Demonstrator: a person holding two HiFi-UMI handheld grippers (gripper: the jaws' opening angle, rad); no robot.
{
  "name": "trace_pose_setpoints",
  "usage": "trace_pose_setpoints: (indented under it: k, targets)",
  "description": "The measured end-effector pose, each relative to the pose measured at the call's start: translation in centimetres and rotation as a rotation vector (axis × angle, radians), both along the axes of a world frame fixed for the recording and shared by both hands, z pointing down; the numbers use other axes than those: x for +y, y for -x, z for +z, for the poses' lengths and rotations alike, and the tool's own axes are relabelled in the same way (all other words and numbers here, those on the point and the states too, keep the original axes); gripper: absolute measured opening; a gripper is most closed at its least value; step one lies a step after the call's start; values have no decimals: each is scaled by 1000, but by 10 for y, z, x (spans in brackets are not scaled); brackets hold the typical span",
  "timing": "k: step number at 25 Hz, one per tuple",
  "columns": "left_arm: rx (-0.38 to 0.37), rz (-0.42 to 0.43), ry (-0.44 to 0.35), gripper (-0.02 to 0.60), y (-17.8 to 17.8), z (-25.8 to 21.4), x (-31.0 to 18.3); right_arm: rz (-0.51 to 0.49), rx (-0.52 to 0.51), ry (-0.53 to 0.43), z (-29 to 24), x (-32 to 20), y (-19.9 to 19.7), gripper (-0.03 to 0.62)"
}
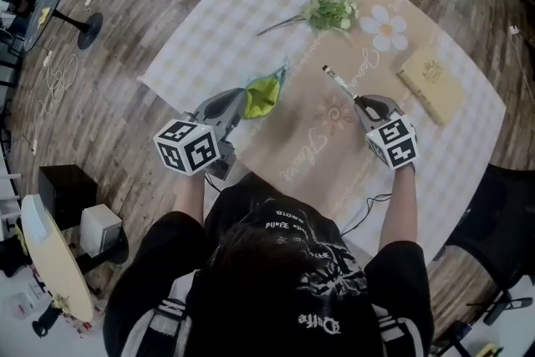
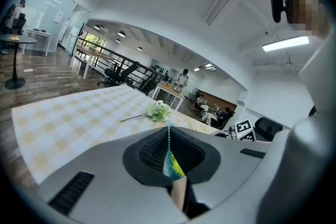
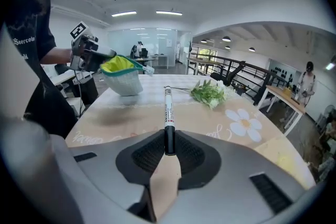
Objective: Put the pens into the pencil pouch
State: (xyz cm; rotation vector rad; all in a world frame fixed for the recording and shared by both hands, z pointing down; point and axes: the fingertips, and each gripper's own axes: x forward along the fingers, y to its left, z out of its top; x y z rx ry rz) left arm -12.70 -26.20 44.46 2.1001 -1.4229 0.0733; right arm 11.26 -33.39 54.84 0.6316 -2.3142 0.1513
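Observation:
My right gripper (image 1: 358, 102) is shut on the black end of a white pen (image 3: 168, 113), which sticks out ahead of the jaws above the table (image 1: 276, 21); the same pen (image 1: 338, 82) shows in the head view. My left gripper (image 1: 244, 102) is shut on the rim of the pencil pouch (image 1: 262, 94), teal mesh with a yellow-green lining, and holds it up off the table. In the right gripper view the pouch (image 3: 122, 76) hangs to the left of the pen, mouth upward. A thin strip of the pouch (image 2: 171, 157) shows between the left jaws.
An artificial flower sprig (image 1: 328, 11) lies at the table's far side. A tan notebook (image 1: 430, 83) lies at the right, near a daisy print (image 1: 385, 28). A black chair (image 1: 501, 221) stands by the right edge, a round stool (image 1: 52, 251) at lower left.

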Motion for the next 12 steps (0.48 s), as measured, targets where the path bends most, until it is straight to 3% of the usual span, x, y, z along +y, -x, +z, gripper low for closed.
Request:
trace_pose_setpoints:
  k: [12]
  targets:
    - [65,41,-40,28,-5,-4,8,-171,105,-155,-64,61,47,71]
